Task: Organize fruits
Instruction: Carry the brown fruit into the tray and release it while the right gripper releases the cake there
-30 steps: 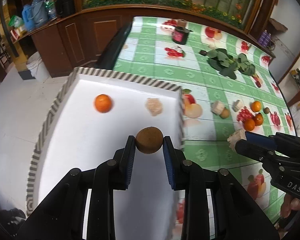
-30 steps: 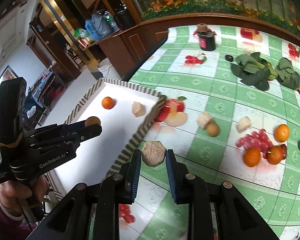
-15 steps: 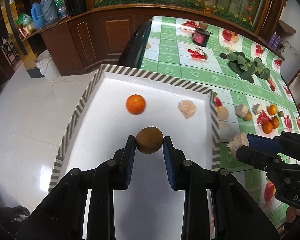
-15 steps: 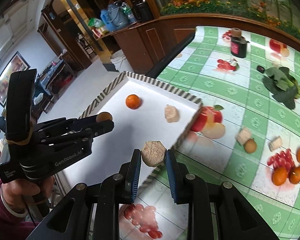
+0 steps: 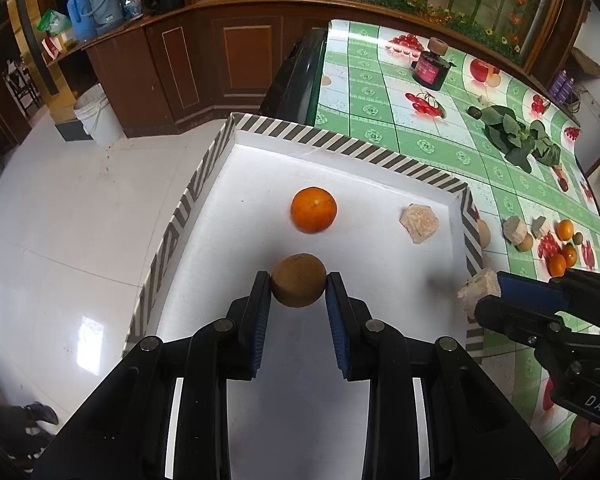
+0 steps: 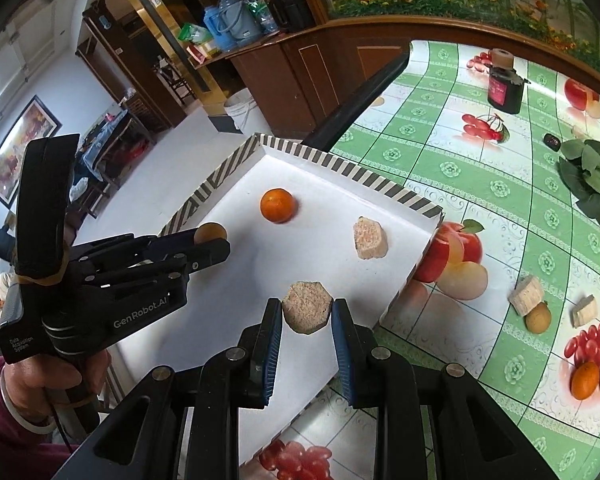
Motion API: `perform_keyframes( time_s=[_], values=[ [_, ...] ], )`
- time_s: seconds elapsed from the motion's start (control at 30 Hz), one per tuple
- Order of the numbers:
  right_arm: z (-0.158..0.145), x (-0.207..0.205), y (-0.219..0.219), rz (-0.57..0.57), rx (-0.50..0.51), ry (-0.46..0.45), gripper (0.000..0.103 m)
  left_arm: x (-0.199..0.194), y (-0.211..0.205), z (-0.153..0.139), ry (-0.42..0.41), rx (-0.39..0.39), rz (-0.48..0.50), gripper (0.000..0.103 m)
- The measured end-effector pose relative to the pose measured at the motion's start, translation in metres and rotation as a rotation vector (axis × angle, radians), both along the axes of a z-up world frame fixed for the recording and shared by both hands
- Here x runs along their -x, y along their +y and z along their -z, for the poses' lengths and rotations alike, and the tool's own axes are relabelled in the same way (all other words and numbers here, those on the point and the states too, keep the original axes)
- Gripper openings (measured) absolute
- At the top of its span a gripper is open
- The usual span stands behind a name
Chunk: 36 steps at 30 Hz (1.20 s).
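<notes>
Since a second ago, both tools carried further over the tray, its white floor now filling mid-frame. Left tool point(image 5: 298, 294), bottom centre, clamped on brown round fruit point(image 5: 298, 286) above the tray's near half; right tool point(image 6: 307, 318) clamped on pale hexagonal chunk point(image 6: 307, 312), hanging just inside the tray's lower-right rim. Placing step in hand: next probably calls for lowering each to bare floor, then parting. Within striped tray point(image 5: 340, 145): one orange point(image 5: 313, 209) at centre, one pale piece point(image 5: 419, 221) toward the right wall, apart. Further right on the desk point(image 6: 480, 184), loose oranges, chunks and greens left unsorted.
</notes>
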State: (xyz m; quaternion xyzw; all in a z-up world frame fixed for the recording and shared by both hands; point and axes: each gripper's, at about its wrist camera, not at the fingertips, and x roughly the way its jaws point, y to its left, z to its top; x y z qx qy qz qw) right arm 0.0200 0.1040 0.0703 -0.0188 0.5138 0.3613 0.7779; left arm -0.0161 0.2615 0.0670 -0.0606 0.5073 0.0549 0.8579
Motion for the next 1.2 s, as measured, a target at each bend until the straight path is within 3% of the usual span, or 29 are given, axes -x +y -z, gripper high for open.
perform_keyframes(
  time_s=[0.5, 0.9, 0.97, 1.1, 1.2],
  values=[
    [0.031, -0.027, 0.021, -0.005, 0.054, 0.036, 0.025, -0.031, 0.000, 0.019, 0.032, -0.012, 0.010, 0.027],
    [0.048, -0.038, 0.038, -0.019, 0.123, -0.005, 0.025, -0.042, 0.010, 0.028, 0.052, 0.005, -0.030, 0.028],
    [0.048, -0.038, 0.040, -0.026, 0.143, -0.016, 0.025, -0.042, 0.012, 0.028, 0.052, 0.015, -0.028, 0.031],
    [0.046, -0.036, 0.037, -0.017, 0.122, 0.003, 0.029, -0.041, 0.013, 0.028, 0.054, 0.024, -0.040, 0.048],
    [0.039, -0.033, 0.031, -0.003, 0.098, 0.009, 0.030, -0.037, 0.016, 0.026, 0.062, 0.037, -0.054, 0.049]
  ],
)
